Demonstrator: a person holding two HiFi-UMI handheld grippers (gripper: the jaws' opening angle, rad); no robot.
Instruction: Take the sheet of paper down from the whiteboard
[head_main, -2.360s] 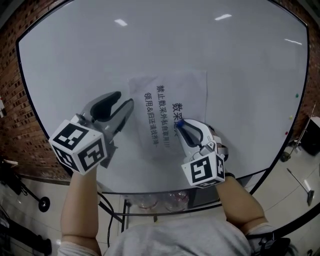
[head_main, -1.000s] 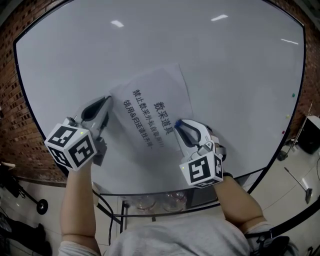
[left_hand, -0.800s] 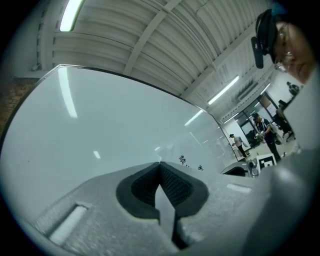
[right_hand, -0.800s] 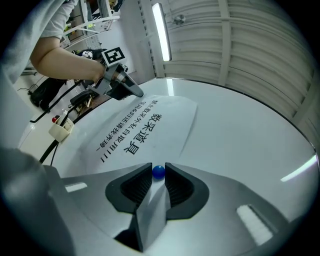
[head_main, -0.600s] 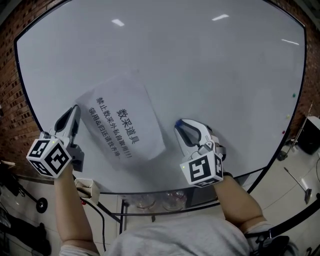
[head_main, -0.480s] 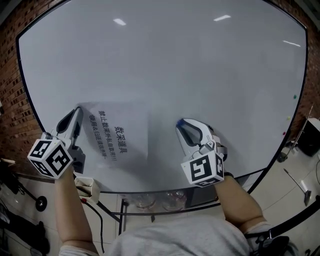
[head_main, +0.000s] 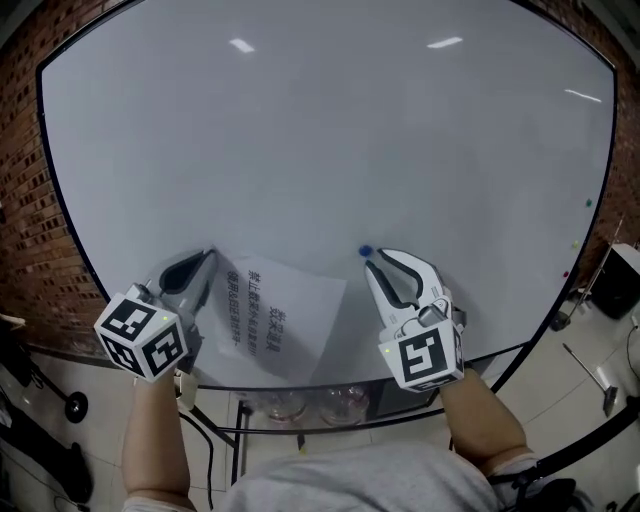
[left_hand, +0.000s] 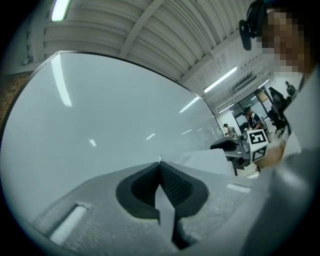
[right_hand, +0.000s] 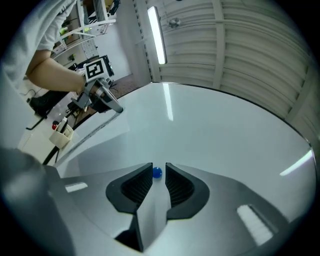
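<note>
Low on the whiteboard (head_main: 320, 130), in the head view, the sheet of paper (head_main: 280, 320) hangs tilted, with its printed side facing out and its bottom edge near the board's lower rim. The left hand-held gripper (head_main: 205, 262) meets the sheet's upper left edge. The right hand-held gripper (head_main: 372, 262) is just to the right of the sheet, apart from it, and its tips reach a small blue magnet (head_main: 365, 251) stuck to the board. A brick wall (head_main: 25, 200) shows beyond the board's left rim. Along the left gripper view, the left hand-held gripper (left_hand: 160, 162) has its dark ribbed pads pressed together on a thin white edge of the sheet of paper (left_hand: 205, 161), which spreads off to the right over the whiteboard (left_hand: 100, 115). The right hand-held gripper (left_hand: 227, 146) shows farther right. Along the right gripper view, the right hand-held gripper (right_hand: 159, 167) has its jaws spread a little, and the blue magnet (right_hand: 157, 172) sits in the gap at their tips, against the whiteboard (right_hand: 215, 135). Whether the pads touch it cannot be told. At the upper left, the left hand-held gripper (right_hand: 116, 109) holds the sheet of paper (right_hand: 95, 136) by its edge, and a small pen holder (right_hand: 62, 136) stands below it.
</note>
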